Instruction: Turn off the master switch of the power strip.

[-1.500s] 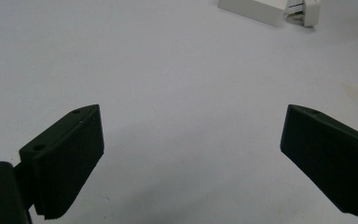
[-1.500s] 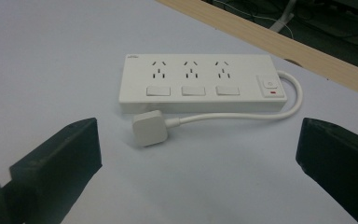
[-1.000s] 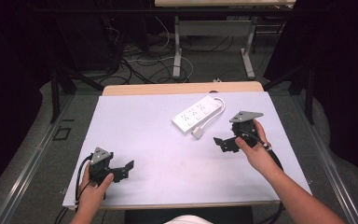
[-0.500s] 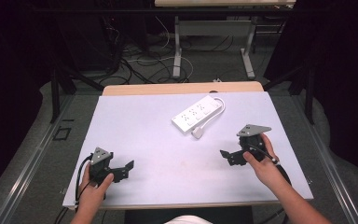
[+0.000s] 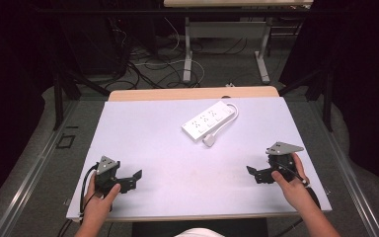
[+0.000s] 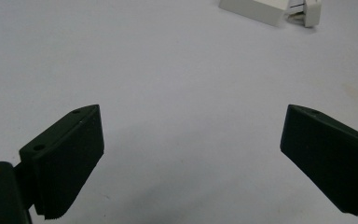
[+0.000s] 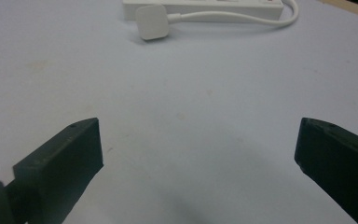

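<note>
**Power strip alone at mid-table, both grippers wide open and well back**

Power strip lies flat on the pale table, a little beyond the middle and angled so its far end points toward the right rear corner. It is white, with a row of sockets on its upper face. Its white cord loops out from the far end and runs back along the near side to a square white plug, which rests on the table just beside the strip's near end.

In the right gripper view the plug sits straight ahead and touching nothing but the table, with the strip behind it and the cord curving round to the right. In the left gripper view a corner of the strip and the plug show at the top edge.

Right gripper sits at the near right of the table, held in the person's right hand, well apart from the strip. Its jaws stand spread wide with only bare tabletop between them. Left gripper sits at the near left, in the left hand, farther still from the strip; its jaws are likewise spread wide and grip nothing.
</note>
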Demonstrator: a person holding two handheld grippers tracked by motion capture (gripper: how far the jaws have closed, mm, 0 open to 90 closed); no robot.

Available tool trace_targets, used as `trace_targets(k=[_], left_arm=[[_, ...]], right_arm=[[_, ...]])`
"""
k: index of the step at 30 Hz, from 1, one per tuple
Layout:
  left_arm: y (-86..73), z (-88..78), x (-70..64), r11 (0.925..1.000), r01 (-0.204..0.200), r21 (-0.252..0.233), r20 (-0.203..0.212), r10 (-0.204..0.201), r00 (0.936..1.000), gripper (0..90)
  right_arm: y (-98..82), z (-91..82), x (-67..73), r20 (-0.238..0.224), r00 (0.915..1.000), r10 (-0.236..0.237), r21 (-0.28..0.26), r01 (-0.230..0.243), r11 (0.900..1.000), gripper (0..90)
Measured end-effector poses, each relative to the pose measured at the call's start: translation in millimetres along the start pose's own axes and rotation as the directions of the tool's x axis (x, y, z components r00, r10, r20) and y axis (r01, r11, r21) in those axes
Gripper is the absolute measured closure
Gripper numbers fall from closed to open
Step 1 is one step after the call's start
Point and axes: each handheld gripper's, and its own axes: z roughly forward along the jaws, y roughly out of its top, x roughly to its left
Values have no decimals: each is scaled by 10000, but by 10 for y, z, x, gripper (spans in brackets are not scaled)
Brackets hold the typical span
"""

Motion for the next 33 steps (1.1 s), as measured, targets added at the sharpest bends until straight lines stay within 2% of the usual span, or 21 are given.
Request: trace_targets(k=[6, 11, 13, 16, 23, 25, 26, 28, 29, 33], left_arm=[[-3, 3, -1, 10000, 27, -3, -28, -27, 10000, 63], [-3, -4, 1, 10000, 19, 9, -26, -19, 10000, 63], [-4, -4, 2, 10000, 19, 11, -37, -19, 10000, 63], [-5, -2, 1, 10000, 3, 29, -42, -3, 10000, 63], [-6, -2, 1, 10000, 53, -43, -68, -53, 10000, 63], [-7, -3, 2, 10000, 34, -37, -74, -35, 10000, 63], [-7, -5, 1, 10000, 30, -39, -78, -31, 10000, 63], [-6, -7, -1, 10000, 50, -64, -83, -50, 10000, 63], [-6, -8, 0, 10000, 44, -67, -92, -45, 9999, 63], [-7, -9, 7, 10000, 16, -35, -94, -16, 10000, 63]], right_arm=[[-161, -48, -113, 276, 9984, 495, -89, -492, 9987, 5], [-287, -81, -160, 371, 9917, 1228, -202, -1221, 9923, 5], [-340, -84, -176, 426, 9900, 1347, -284, -1336, 9906, 5], [-408, -86, -202, 663, 9882, 1381, -370, -1358, 9900, 5], [-486, -95, -294, 1007, 9851, 1392, -191, -1379, 9903, 4], [-509, -92, -300, 1080, 9815, 1581, -167, -1572, 9874, 2], [-522, -92, -322, 1039, 9828, 1527, -150, -1520, 9883, 2], [-546, -83, -333, 1044, 9795, 1723, -195, -1712, 9851, 2], [-558, -85, -349, 1173, 9789, 1672, -167, -1664, 9859, 2], [-596, -81, -382, 1219, 9749, 1862, -179, -1854, 9825, 2]])
